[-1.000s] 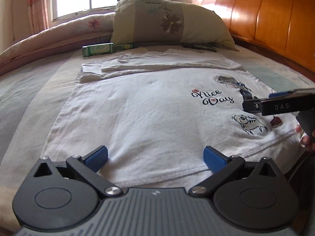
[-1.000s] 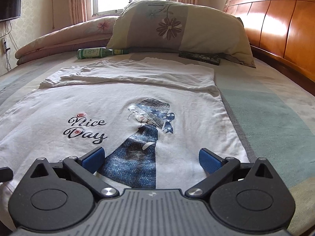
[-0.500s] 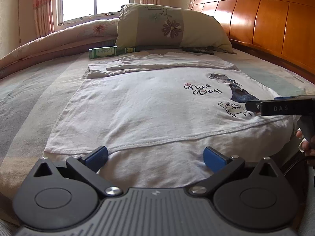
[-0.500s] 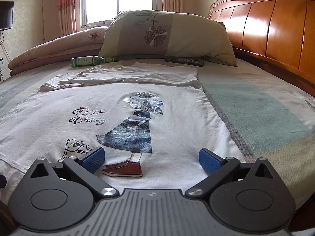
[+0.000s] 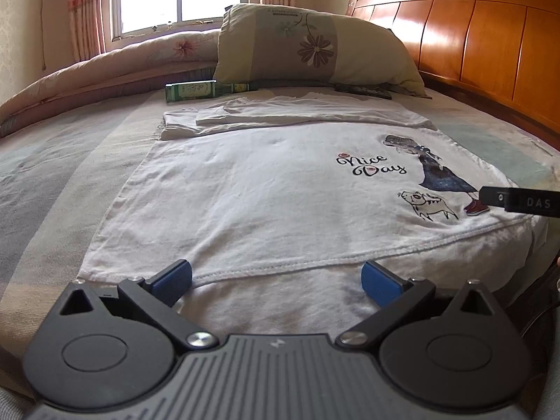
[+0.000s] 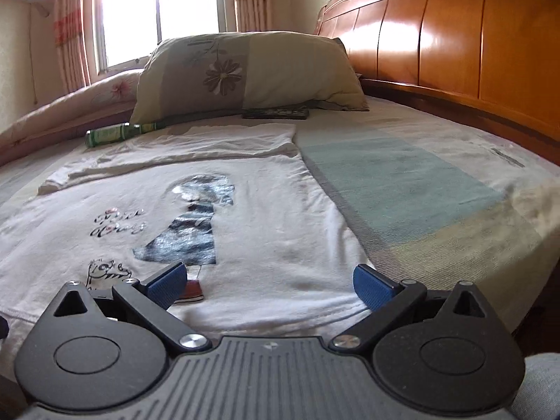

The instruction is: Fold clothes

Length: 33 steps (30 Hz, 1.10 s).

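A white T-shirt (image 5: 266, 189) with a "Nice Day" print and a girl figure lies flat on the bed, its sleeves folded in at the far end and its hem hanging over the near edge. My left gripper (image 5: 276, 276) is open, low over the hem at the shirt's left half. In the right wrist view the same shirt (image 6: 266, 217) spreads ahead, and my right gripper (image 6: 268, 281) is open above the hem near the printed red shoe. The right gripper's black body (image 5: 521, 201) shows at the right edge of the left wrist view.
A flowered pillow (image 5: 315, 47) leans at the far end before a wooden headboard (image 5: 490, 38). A green bottle (image 5: 190, 91) and a dark flat object (image 5: 364, 89) lie just beyond the shirt. A rolled quilt (image 5: 105, 70) lines the far left. Striped bedsheet (image 6: 402, 189) lies right of the shirt.
Both grippers have pulled back toward the near edge of the bed, so the hem now shows between the fingers. Both stayed open.
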Tool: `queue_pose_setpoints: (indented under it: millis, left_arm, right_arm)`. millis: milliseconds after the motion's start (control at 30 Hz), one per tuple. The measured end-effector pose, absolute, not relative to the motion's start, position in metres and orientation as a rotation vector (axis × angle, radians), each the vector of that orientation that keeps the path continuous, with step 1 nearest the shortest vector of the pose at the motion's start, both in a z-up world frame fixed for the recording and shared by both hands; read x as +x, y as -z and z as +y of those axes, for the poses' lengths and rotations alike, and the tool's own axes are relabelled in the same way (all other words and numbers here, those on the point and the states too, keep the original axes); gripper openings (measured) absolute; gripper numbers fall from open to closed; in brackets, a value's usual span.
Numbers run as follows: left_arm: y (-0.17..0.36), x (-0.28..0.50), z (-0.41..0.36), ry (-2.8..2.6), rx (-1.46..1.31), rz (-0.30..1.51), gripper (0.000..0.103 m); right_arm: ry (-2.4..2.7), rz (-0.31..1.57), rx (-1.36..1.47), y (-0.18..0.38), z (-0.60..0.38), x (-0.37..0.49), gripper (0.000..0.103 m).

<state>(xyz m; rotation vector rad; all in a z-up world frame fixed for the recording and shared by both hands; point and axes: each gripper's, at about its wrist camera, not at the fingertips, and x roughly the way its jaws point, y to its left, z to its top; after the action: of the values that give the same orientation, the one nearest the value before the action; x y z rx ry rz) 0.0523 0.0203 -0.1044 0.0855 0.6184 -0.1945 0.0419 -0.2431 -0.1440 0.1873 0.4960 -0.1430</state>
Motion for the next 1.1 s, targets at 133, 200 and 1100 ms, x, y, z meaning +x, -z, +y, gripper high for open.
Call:
queue_pose_setpoints:
  millis: [133, 200, 1100]
  left_arm:
    - [0.099, 0.056, 0.017, 0.200, 0.086, 0.624, 0.102]
    - [0.096, 0.057, 0.014, 0.206, 0.093, 0.618, 0.102]
    - [0.083, 0.059, -0.011, 0.304, 0.152, 0.519, 0.102]
  right_arm:
    - [0.138, 0.486, 0.172, 0.144, -0.241, 0.032, 0.103]
    - [0.129, 0.494, 0.132, 0.145, -0.233, 0.032, 0.103]
    - [0.108, 0.559, 0.294, 0.147, -0.241, -0.007, 0.103]
